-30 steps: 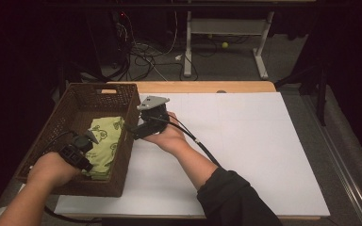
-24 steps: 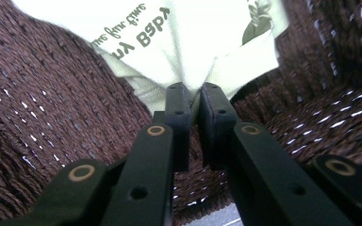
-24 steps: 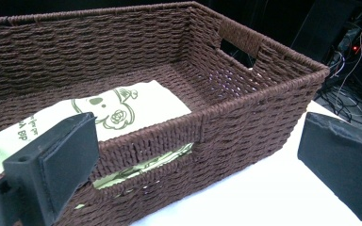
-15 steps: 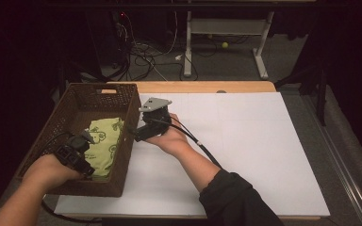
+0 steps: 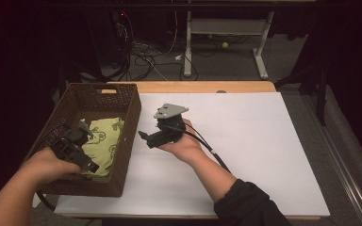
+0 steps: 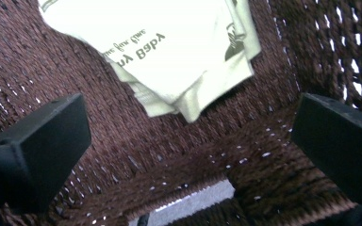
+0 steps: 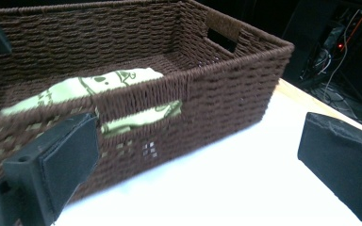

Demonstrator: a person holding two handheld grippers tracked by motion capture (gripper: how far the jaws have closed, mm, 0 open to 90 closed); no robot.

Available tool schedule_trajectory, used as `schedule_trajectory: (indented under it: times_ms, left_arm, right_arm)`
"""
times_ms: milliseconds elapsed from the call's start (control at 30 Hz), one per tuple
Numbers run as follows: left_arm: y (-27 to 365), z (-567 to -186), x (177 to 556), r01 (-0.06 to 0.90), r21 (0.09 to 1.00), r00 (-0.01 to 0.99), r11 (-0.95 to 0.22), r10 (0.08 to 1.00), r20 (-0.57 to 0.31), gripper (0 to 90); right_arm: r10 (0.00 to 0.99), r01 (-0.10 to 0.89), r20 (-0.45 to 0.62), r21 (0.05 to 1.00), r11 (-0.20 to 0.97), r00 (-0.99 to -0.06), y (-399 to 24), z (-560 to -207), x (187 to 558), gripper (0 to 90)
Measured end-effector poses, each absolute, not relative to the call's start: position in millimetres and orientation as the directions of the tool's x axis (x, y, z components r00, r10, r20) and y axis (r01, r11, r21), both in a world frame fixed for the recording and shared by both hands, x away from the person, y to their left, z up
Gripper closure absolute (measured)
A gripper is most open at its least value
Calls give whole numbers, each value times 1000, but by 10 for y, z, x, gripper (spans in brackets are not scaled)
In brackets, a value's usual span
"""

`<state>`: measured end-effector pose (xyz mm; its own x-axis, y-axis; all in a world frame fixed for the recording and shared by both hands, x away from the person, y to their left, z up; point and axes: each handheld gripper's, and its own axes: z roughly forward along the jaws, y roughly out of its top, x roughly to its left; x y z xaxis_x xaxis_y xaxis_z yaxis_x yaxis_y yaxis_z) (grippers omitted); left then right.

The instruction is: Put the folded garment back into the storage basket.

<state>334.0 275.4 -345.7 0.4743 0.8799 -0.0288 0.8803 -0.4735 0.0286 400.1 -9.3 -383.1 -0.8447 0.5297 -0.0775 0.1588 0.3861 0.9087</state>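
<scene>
Left gripper (image 5: 87, 146) hangs inside the woven basket (image 5: 131, 101), its jaws just opened wide and empty, the folded green cloth (image 5: 104, 141) lying released just beyond its pads, while the right gripper (image 5: 143, 137), jaws apart, waits outside the basket wall

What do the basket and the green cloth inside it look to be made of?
Basket: dark brown woven cord or wicker, matt, with plaited rows and gaps showing light. Cloth: thin, soft pale green fabric, probably cotton, folded, with a printed pattern and lettering, stitched hems at the edges.
</scene>
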Motion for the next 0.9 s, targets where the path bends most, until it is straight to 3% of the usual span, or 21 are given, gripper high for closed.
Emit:
schedule_trajectory:
  times_ms: [900]
  left_arm:
    - [1906, -3042, 3564, 837, 35, 545, -545, 838, 23, 0]
  right_arm:
    - [638, 195, -106, 903, 382, -763, -1400, -4225, 3440, 1]
